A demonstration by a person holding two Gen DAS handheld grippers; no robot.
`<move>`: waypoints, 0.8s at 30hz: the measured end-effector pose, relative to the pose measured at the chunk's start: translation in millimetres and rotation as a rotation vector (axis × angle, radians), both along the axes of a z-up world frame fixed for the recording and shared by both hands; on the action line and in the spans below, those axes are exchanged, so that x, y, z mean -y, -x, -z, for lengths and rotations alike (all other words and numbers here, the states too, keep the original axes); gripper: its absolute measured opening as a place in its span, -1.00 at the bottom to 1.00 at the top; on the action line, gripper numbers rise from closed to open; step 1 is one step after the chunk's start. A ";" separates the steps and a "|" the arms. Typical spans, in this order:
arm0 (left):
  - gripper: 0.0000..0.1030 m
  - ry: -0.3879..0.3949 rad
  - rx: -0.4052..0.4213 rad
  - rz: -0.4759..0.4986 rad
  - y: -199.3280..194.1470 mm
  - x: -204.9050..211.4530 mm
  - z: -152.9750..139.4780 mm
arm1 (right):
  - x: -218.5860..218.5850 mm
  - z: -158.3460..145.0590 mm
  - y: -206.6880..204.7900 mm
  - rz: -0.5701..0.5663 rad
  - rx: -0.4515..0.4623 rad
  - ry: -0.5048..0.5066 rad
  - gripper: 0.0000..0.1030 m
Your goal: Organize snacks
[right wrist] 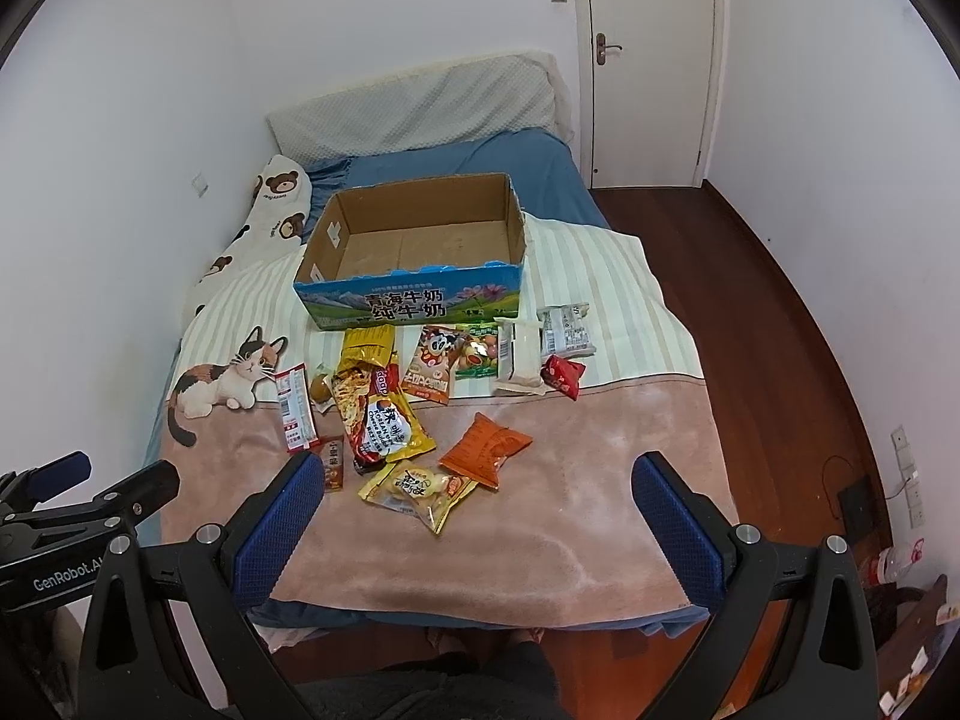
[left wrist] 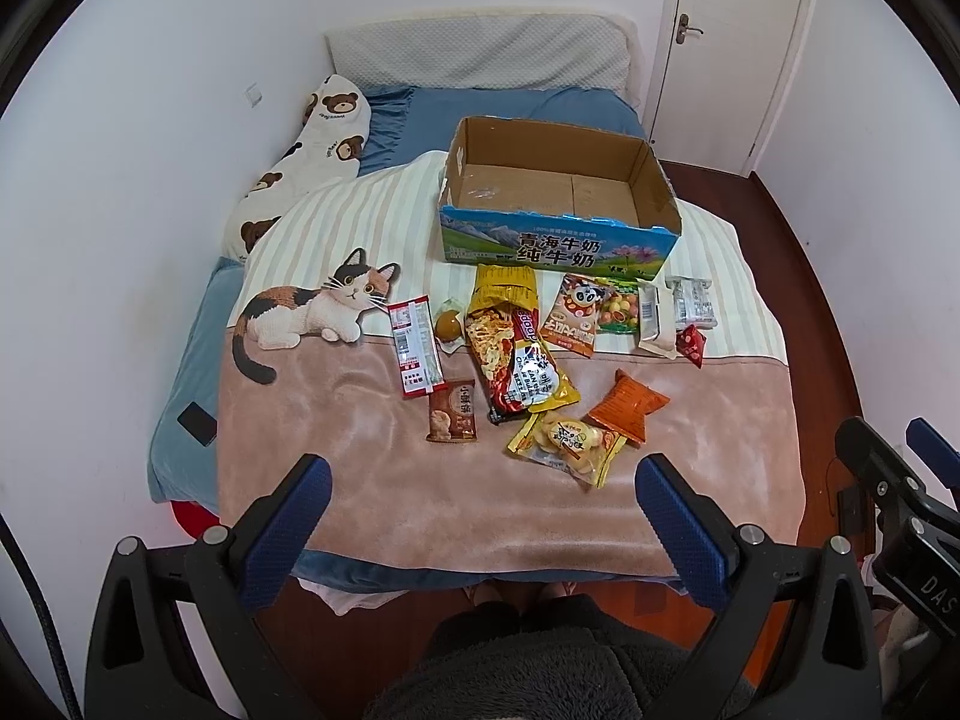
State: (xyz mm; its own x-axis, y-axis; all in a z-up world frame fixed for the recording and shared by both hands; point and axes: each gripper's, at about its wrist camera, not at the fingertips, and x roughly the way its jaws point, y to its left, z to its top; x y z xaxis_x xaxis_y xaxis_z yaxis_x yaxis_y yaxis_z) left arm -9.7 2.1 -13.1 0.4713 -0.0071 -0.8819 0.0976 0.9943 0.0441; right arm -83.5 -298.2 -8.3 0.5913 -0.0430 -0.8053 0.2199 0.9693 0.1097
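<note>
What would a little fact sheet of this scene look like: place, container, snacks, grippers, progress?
Place: a bed with a cat-print blanket
Container: cardboard box, open, nothing inside it
Snacks: many packets lie loose on the blanket in front of the box, among them a noodle pack, an orange bag and a red packet
Left gripper: open, holds nothing, hovers at the foot of the bed
Right gripper: open, holds nothing
Progress: no snack is boxed yet
</note>
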 end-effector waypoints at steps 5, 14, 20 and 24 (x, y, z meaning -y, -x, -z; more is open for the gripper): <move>1.00 0.001 -0.003 0.001 -1.8 -1.2 -0.7 | -2.0 -0.7 -1.1 -0.002 0.006 0.002 1.00; 1.00 0.002 -0.003 0.001 -3.1 -1.2 -1.2 | -3.9 -0.8 -2.6 -0.004 0.007 0.003 1.00; 1.00 0.002 -0.002 0.001 -4.3 -1.2 -1.8 | -3.3 -1.4 -1.1 -0.003 0.008 0.002 1.00; 1.00 0.002 -0.005 -0.001 -4.8 -1.3 -1.4 | -4.5 -2.3 -3.6 -0.005 0.010 0.001 1.00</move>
